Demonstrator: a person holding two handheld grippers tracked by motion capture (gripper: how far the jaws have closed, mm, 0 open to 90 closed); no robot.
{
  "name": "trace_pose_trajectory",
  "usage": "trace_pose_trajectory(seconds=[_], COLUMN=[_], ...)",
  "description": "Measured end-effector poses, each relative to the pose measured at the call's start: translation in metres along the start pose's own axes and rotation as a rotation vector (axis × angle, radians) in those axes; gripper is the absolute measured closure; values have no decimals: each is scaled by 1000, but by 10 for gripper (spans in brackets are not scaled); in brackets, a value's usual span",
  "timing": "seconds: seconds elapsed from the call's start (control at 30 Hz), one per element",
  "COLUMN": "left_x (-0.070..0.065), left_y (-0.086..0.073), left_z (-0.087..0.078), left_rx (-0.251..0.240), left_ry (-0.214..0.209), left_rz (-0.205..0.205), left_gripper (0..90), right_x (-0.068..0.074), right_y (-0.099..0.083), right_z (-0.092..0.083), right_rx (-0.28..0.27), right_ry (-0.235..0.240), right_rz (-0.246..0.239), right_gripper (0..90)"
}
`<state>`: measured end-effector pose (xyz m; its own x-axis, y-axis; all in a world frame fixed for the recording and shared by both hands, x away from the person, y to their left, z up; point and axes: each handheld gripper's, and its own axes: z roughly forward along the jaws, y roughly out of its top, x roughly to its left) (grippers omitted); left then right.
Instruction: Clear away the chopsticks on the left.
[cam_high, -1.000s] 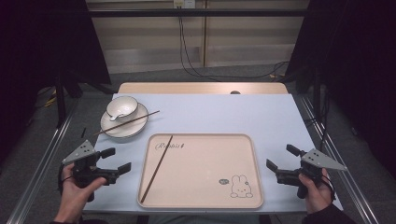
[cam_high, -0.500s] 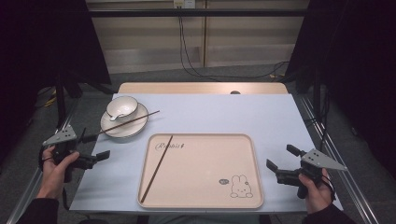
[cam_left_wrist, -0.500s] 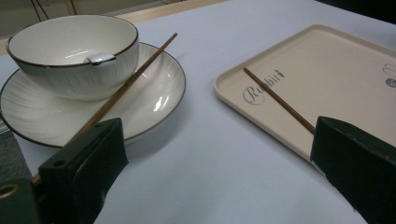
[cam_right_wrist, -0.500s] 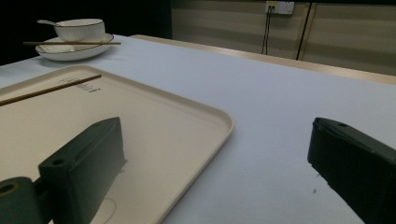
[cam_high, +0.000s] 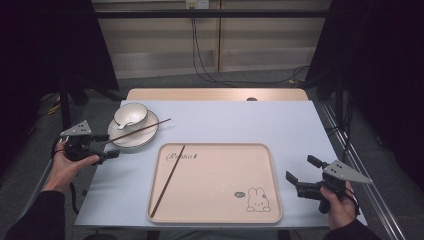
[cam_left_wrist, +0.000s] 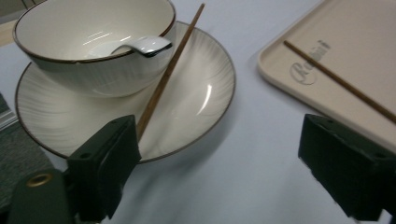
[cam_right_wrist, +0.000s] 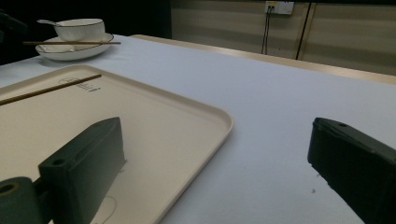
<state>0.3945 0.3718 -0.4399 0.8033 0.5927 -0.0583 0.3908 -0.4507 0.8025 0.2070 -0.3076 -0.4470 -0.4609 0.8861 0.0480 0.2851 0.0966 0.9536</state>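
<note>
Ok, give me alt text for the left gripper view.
Open left gripper faces a chopstick lying across a plate against a bowl with a spoon inside. At right, a tray holds a second chopstick.

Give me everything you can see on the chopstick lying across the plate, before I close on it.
The chopstick on the plate is a thin, straight, dark brown stick, wood by its look. It lies slanted across the cream plate, close beside the bowl, its far end jutting past the plate's rim. Its near end sits by one pad of the open left gripper; whether they touch is unclear.
</note>
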Motion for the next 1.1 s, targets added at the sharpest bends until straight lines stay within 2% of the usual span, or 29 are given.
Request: trace_pose_trajectory(seconds=[0.07, 0.13, 0.2, 0.23, 0.27, 0.3, 0.37, 0.4, 0.47, 0.53, 0.6, 0.63, 0.7, 0.77, 0.8, 0.83, 0.87, 0.93, 0.97, 1.07, 1.1], left_x=[5, 11, 14, 17, 17, 20, 24, 26, 28, 31, 32, 32, 32, 31, 30, 31, 30, 29, 29, 27, 26], left_y=[1, 3, 4, 6, 6, 8, 10, 11, 11, 11, 11, 11, 13, 14, 13, 13, 13, 12, 12, 14, 15], left_z=[5, 11, 13, 17, 17, 20, 23, 24, 27, 30, 34, 36, 39, 42, 44, 45, 47, 48, 48, 48, 48], left_rx=[8, 22, 22, 40, 40, 61, 61, 74, 79, 105, 97, 98, 120, 138, 139, 153, 153, 160, 167, 172, 187], left_ry=[4, 38, 38, 52, 52, 76, 74, 89, 82, 93, 85, 76, 73, 75, 55, 65, 58, 59, 35, 32, 29], left_rz=[-3, 8, 10, 0, 0, 10, 7, 16, 9, 11, 1, 11, 24, 35, 24, 40, 28, 35, 47, 47, 54], left_gripper=[149, 245, 337, 379, 398, 428, 459, 501, 508, 551, 595, 595, 666, 673, 673, 679, 679, 744, 810, 825, 833], right_x=[0, 0, 0, 0, 0, 0, -1, -1, -1, 0, -1, -1, -1, -1, -1, -1, -1, -1, -1, -1, -1], right_y=[0, 0, 0, 0, 0, 0, -1, -1, -1, -1, -1, -1, -1, -1, -1, -1, -1, -1, -1, -1, -1], right_z=[0, 0, 0, 0, 0, 0, 0, 0, 0, -1, -1, -1, -1, -1, -1, -1, -1, -1, -1, -1, -1], right_rx=[2, 2, 2, 3, 3, 4, 4, 4, 4, 2, 3, 2, 2, 2, 2, 2, 2, 2, 2, 2, 3], right_ry=[0, 0, 1, -1, -1, -2, -1, -1, -1, -5, -4, -4, -3, -2, -2, -2, -2, -4, -1, 0, -1], right_rz=[2, 2, 0, 3, 3, 5, 5, 5, 6, 9, 9, 9, 9, 11, 11, 13, 13, 13, 13, 15, 16], right_gripper=[35, 35, 35, 35, 35, 35, 35, 35, 35, 35, 35, 34, 35, 35, 35, 34, 34, 35, 34, 34, 34])
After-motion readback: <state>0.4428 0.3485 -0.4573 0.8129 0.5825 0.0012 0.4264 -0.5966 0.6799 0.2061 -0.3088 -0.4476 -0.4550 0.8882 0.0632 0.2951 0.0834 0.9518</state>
